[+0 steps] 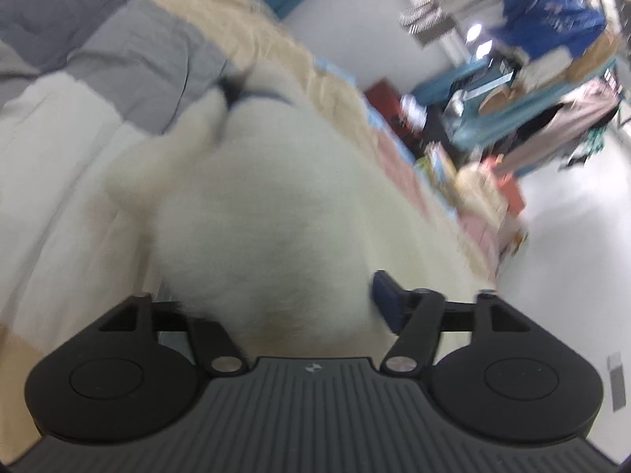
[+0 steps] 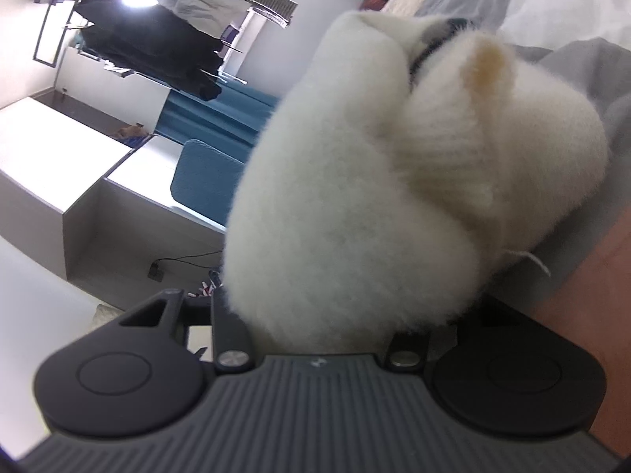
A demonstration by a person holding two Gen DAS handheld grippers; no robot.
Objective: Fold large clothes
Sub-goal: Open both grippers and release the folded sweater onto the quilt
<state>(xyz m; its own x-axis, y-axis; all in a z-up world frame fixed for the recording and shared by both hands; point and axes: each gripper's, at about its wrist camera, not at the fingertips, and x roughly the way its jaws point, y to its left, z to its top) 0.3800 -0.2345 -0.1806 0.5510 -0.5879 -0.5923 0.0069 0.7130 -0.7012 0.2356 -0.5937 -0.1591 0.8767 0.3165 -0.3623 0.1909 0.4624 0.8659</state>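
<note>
A white fluffy garment [image 1: 276, 197] lies bunched into a thick roll on a patchwork quilt [image 1: 79, 157], with a dark trim [image 1: 252, 96] at its far end. Its near end sits between the jaws of my left gripper [image 1: 276, 291]. The blue right pad [image 1: 388, 299] shows beside the fleece with a thin dark gap, and the left finger is buried in the pile. In the right wrist view the same garment [image 2: 355, 197] bulges over my right gripper [image 2: 315, 311]. Both of its fingers are hidden by the fleece, so its grip cannot be read.
The quilt [image 2: 572, 8] has grey, white, beige and pink panels and covers a bed. Past its edge are a pale floor [image 1: 572, 256], blue furniture [image 2: 213, 185], white cabinets [image 2: 79, 149], hanging clothes [image 2: 150, 47] and cluttered goods [image 1: 493, 197].
</note>
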